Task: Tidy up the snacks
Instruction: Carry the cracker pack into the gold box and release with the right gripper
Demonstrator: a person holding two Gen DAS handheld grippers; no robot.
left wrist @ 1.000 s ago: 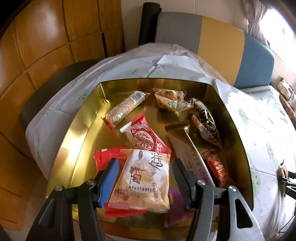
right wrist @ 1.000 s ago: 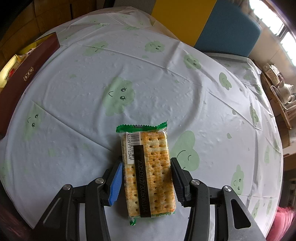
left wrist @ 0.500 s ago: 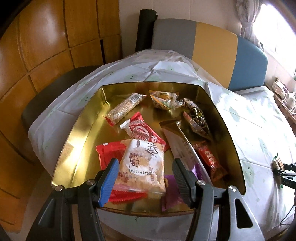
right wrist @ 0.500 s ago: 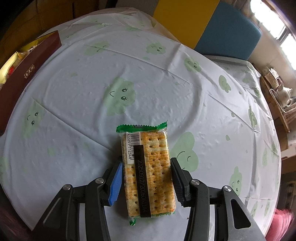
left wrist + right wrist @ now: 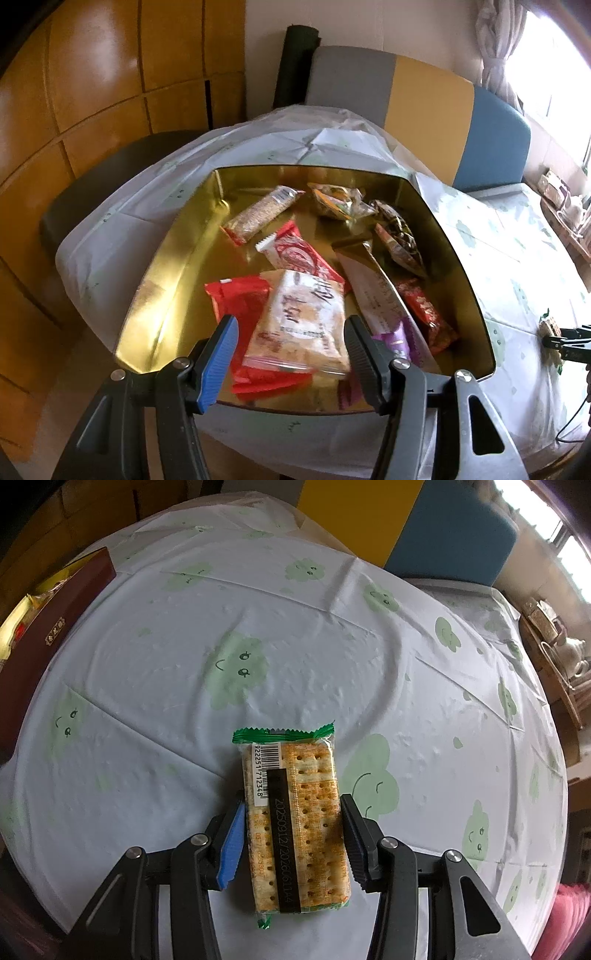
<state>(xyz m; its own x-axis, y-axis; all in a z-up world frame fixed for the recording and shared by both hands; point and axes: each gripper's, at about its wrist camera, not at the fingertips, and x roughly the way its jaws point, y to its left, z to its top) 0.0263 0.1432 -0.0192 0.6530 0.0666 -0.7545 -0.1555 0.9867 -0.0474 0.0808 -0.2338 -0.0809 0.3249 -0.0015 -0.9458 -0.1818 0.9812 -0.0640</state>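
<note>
Gripping a clear-wrapped cracker pack (image 5: 295, 819) by its long sides, right tongs (image 5: 293, 843) stand part-closed on it above the cloud-print cloth of the worktop (image 5: 332, 646). Left tongs (image 5: 290, 354): jaws wide, holding nothing, poised over the near edge of a gold tin (image 5: 177, 258) with a pale rice-cracker packet (image 5: 303, 325) and assorted wrapped snacks lying inside.
</note>
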